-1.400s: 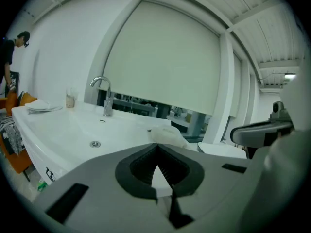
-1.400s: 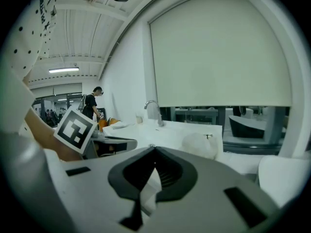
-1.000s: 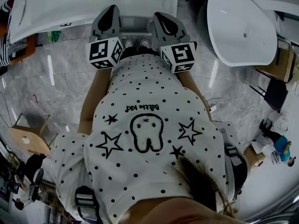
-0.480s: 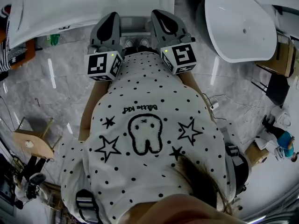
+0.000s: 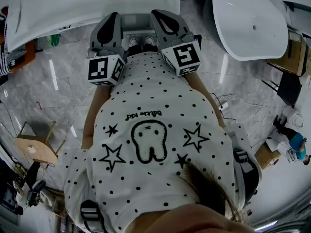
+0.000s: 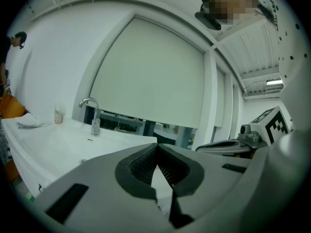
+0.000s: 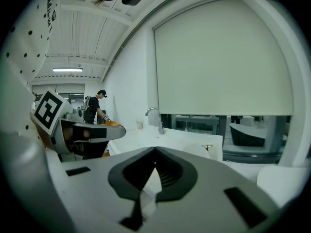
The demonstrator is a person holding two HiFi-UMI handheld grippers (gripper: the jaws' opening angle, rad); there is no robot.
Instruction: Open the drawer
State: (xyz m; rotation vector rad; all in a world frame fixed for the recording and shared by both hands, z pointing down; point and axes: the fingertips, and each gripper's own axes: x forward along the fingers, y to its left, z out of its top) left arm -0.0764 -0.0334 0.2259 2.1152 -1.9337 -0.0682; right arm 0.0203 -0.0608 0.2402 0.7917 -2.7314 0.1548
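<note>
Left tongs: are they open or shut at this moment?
Shut. In the left gripper view the left tongs meet tip to tip, nothing between them.

Left gripper (image 5: 115, 17) beside right gripper (image 5: 159, 14), counter (image 5: 73, 4) ahead of both, bathtub (image 5: 252, 30) at right, stool (image 5: 33, 148) at left

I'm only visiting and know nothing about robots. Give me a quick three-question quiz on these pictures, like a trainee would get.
1. True or false: the left gripper and right gripper are both shut and empty.
2. What stands on the counter ahead? A) faucet B) kettle C) lamp
3. Fill in: a lowered ___ hangs behind the counter.
Key: 1 true; 2 A; 3 blind.
</note>
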